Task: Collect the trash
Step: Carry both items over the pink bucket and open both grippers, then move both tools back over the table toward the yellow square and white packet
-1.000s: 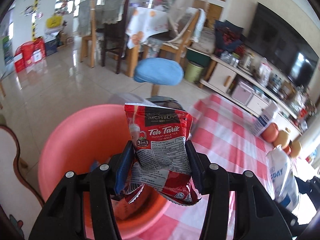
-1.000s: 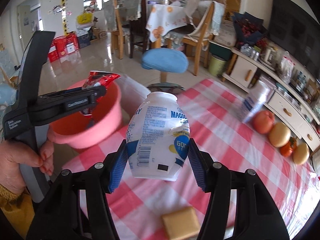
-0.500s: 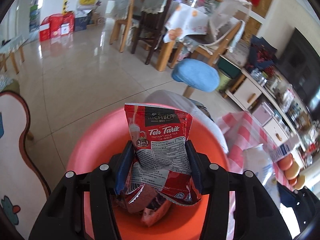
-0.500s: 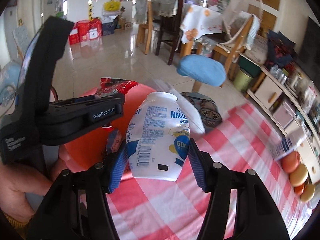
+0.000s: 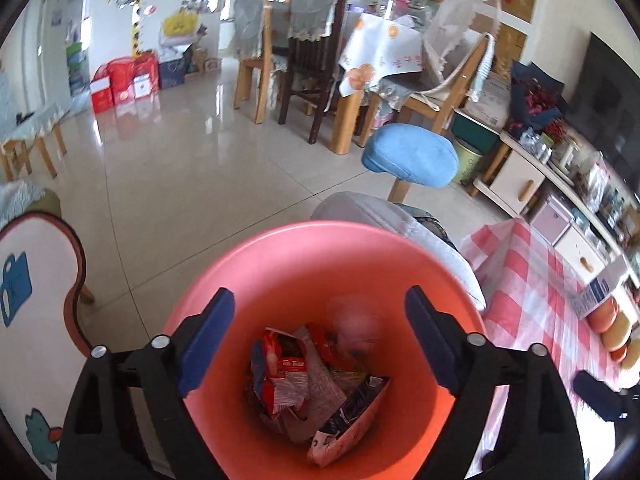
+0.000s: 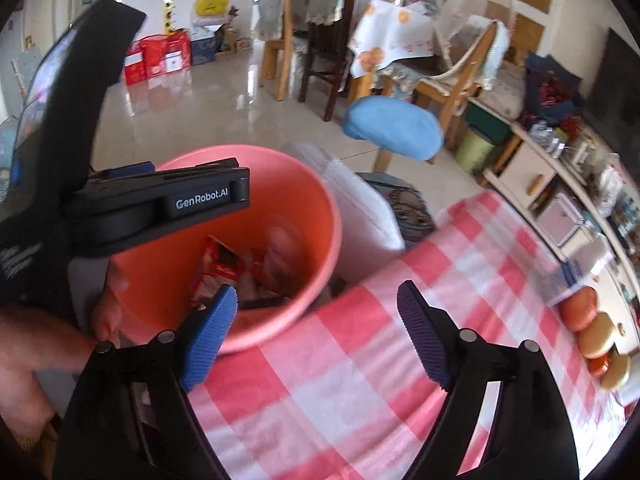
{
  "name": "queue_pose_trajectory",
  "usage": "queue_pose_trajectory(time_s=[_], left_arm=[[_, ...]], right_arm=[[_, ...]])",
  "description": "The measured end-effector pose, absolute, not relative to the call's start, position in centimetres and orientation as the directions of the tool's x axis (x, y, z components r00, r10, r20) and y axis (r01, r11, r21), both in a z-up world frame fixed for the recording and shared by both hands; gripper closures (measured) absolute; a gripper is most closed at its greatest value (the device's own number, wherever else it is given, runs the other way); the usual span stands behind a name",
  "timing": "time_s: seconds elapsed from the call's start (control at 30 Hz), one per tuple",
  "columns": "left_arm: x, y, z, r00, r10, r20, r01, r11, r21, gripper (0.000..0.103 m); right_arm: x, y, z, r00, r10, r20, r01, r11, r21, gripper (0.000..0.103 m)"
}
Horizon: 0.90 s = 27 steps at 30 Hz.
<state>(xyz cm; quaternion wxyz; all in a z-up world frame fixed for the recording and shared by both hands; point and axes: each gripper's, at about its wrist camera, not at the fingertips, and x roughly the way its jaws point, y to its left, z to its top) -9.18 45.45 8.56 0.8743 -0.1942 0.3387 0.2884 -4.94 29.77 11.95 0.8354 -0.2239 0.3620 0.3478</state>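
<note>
A pink plastic bin [image 5: 280, 264] stands at the edge of the red-checked table [image 6: 360, 360]; it also shows in the right wrist view [image 6: 320, 216]. My left gripper [image 5: 320, 312] is open and empty right above the bin. The red Teh Tarik sachet [image 5: 280, 376] lies inside among other wrappers [image 5: 348, 412]. A blurred pale shape [image 5: 354, 328], seemingly the white bottle, is in the bin. My right gripper [image 6: 316, 308] is open and empty over the table edge, beside the bin. The left gripper's body [image 6: 160, 208] shows over the bin in the right wrist view.
Fruit [image 6: 588, 320] and a small carton [image 6: 568, 276] sit at the table's far right. A blue stool [image 5: 412, 156] and a white cushioned seat [image 5: 400, 220] stand beyond the bin. Dining chairs [image 5: 304, 40] and a low cabinet [image 5: 540, 184] lie farther off.
Both grippers opened. The sachet dropped from the left gripper into the bin, and the white bottle left the right gripper and is falling in as a blur.
</note>
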Motion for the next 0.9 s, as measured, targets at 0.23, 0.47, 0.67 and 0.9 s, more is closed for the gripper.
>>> queue_pose_trajectory(time_s=[0.23,0.47,0.67,0.9], left_arm=[[-8.4,41.5,9.7,0.645,0.357,-0.676,-0.554,0.828,-0.091,0.010],[-8.0,35.7,10.7,0.686,0.337,-0.645,-0.435,0.900,0.008,0.010],[-8.2,31.3,11.1,0.710,0.315,-0.629,-0.354,0.933,0.068,0.010],[-8.7,27.9,10.7,0.722,0.276,-0.634,-0.270,0.957,0.108,0.010]], right_arm=[[-6.8,22.8,13.9,0.581,0.383,-0.718,-0.654,0.745,-0.131,0.014],[-8.3,16.8,15.2,0.613,0.361,-0.702,-0.579,0.811,-0.088,0.014],[-9.6,13.1,16.0,0.635,0.358,-0.685,-0.529,0.847,-0.048,0.013],[-10.9,9.6,16.1,0.664,0.339,-0.666,-0.481,0.876,-0.033,0.013]])
